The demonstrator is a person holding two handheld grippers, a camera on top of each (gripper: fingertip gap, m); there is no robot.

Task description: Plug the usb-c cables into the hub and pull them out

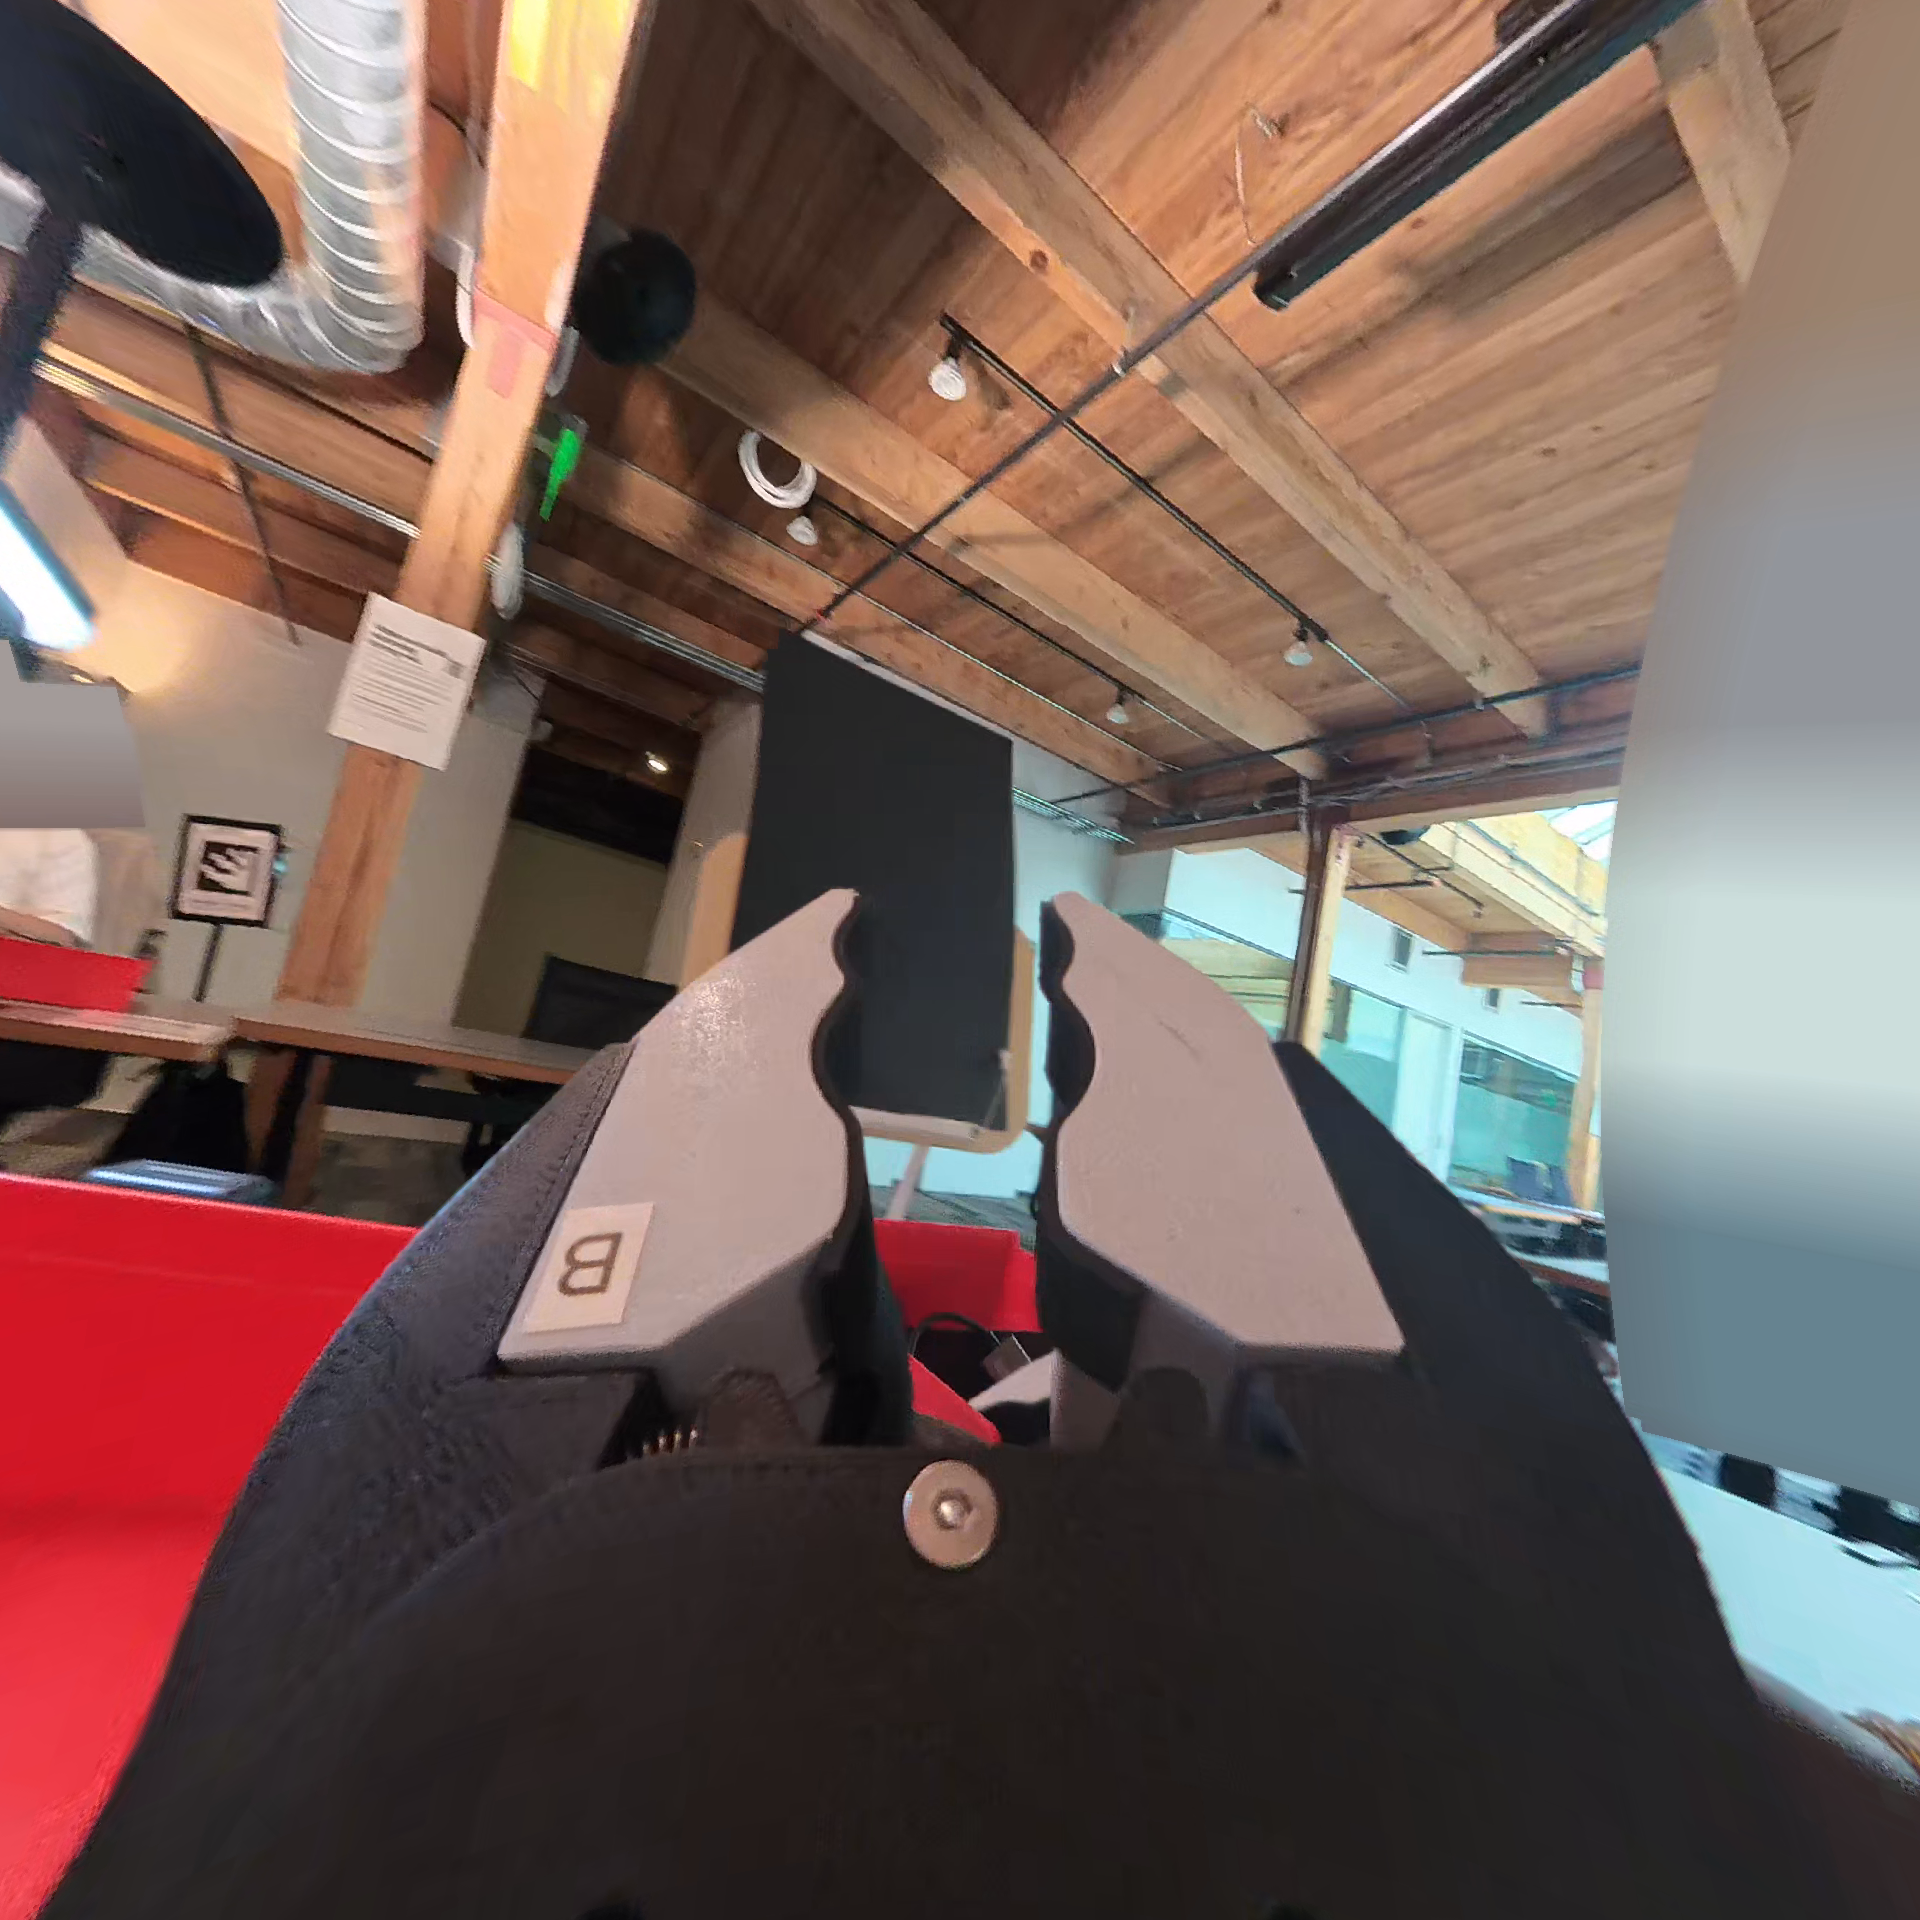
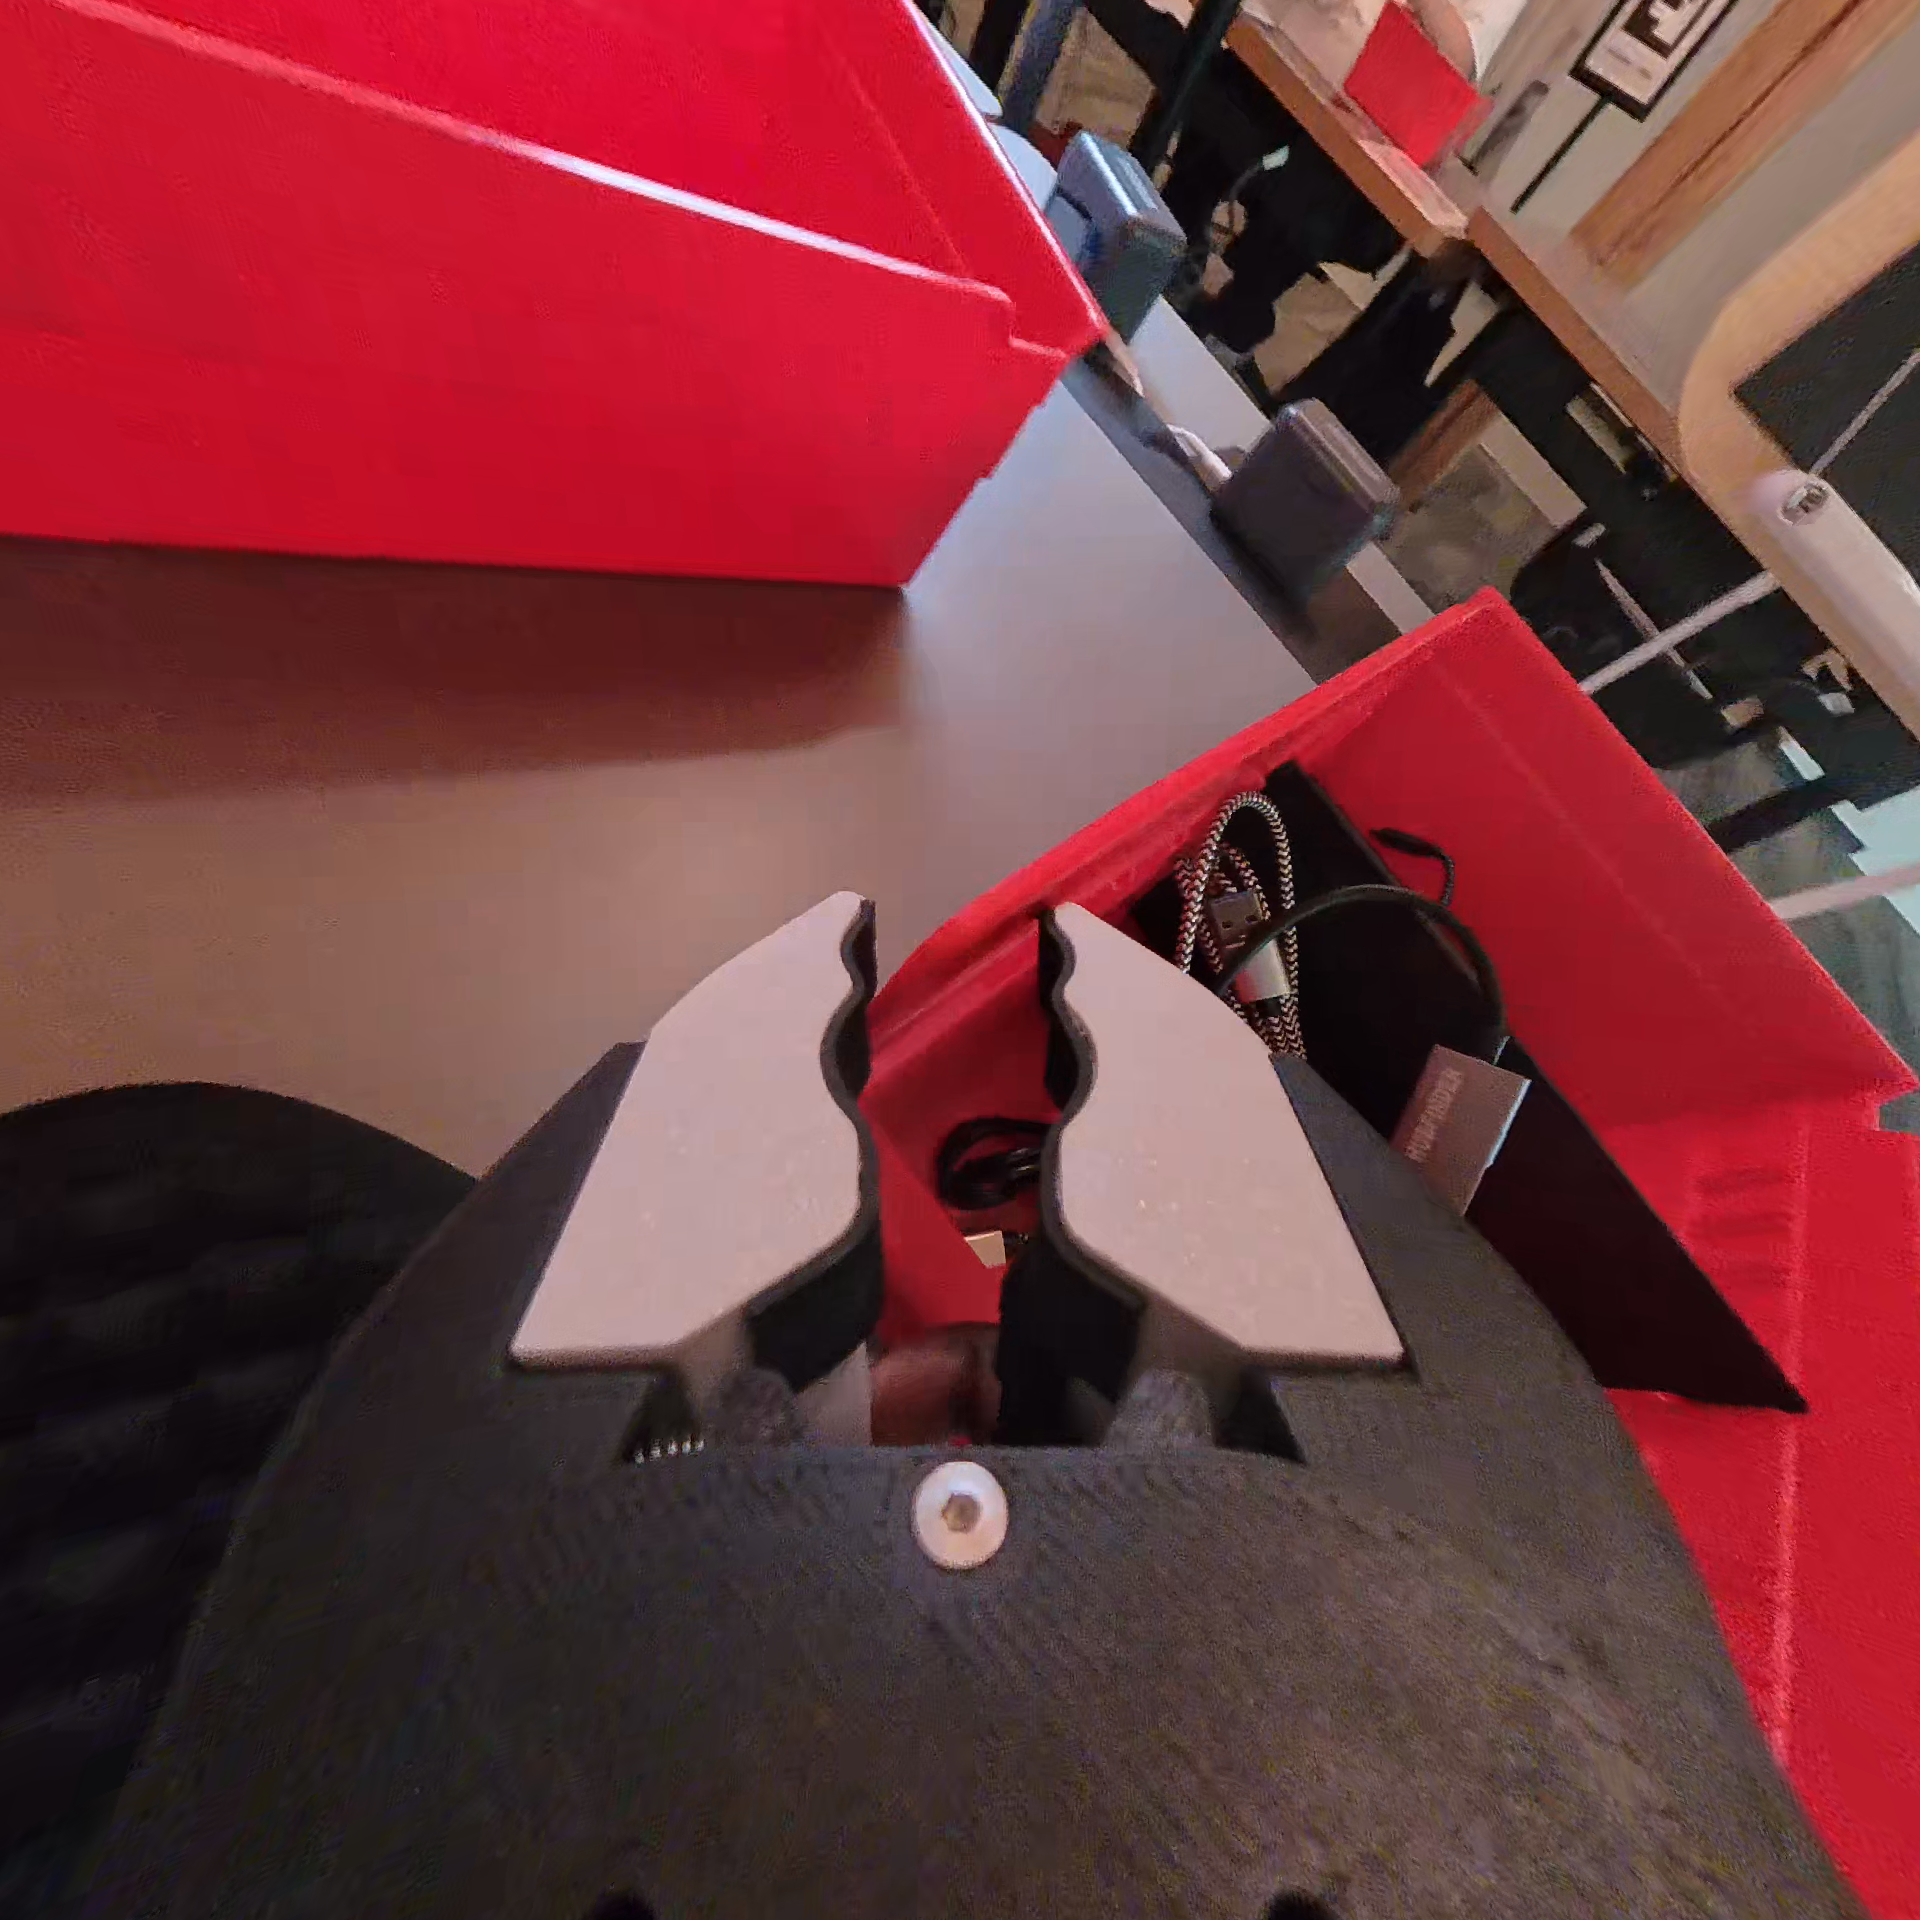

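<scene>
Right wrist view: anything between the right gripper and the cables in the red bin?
Partly. The right gripper, open and empty, sits over the red bin's near wall, which stands between it and the braided cable and black cable. From above, nothing covers them.

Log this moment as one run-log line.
left gripper: open, empty, aimed up | right gripper: open, empty, over red bin | braided cable: in bin | plugging: not begun

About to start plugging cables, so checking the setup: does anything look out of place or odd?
Slightly: the cables lie tangled in the red bin, not laid out on the table. No hub is clearly identifiable.
</scene>
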